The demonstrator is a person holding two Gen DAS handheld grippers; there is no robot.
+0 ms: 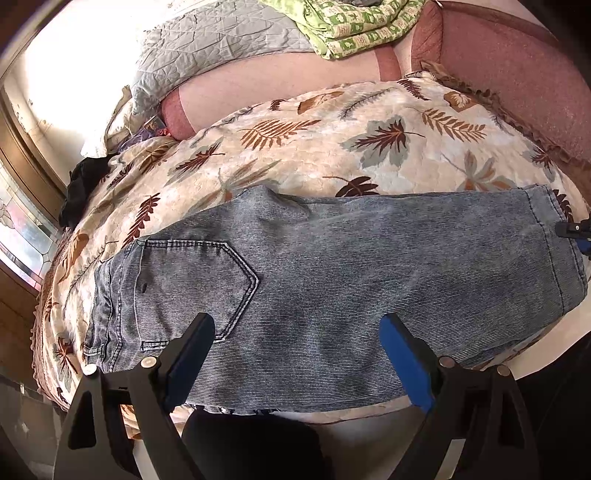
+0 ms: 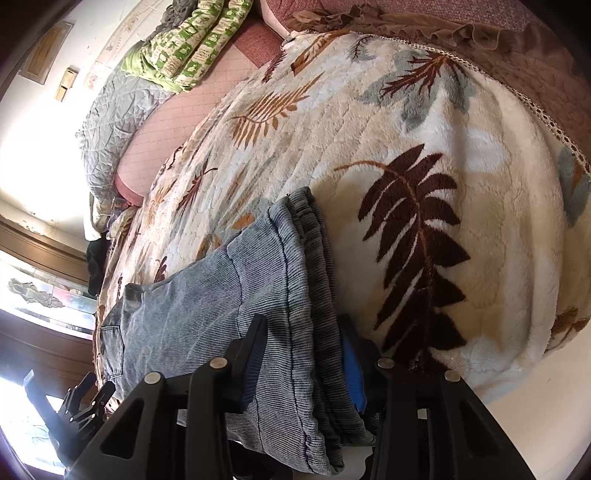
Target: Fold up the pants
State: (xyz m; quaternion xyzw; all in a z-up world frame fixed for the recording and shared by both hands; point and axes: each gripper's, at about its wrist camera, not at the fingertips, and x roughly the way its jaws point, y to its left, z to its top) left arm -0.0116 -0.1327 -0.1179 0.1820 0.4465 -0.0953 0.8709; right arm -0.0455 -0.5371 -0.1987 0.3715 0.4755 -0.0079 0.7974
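- Left hand-held gripper (image 1: 297, 334): jaws spread wide, hovering over the near edge of the pants (image 1: 332, 280), pinching nothing.
- Right hand-held gripper (image 2: 306, 343): jaws on either side of the stacked leg hems (image 2: 314, 295), fabric bunched between them (looks like a pinch, though pad contact is partly hidden behind the cloth).
- Pants lie flat on the bed, on the leaf-print blanket (image 2: 424, 166), already doubled leg over leg; back pocket (image 1: 192, 284) faces up at the waist end.
- Handling, my read: denim, soft but thick, moderately heavy, not slippery, not fragile. It will drape and sag when lifted from one end only, and the layers may slide apart.
- Where to hold: waistband edge near the pocket for the left, all hem layers together for the right (the seams are stiffer, so better bite).
- The plush blanket could drag on the denim; better to lift clear than to slide.
- Farther off: grey quilt (image 1: 207, 48) and green patterned bedding (image 1: 354, 26), well apart from the pants.
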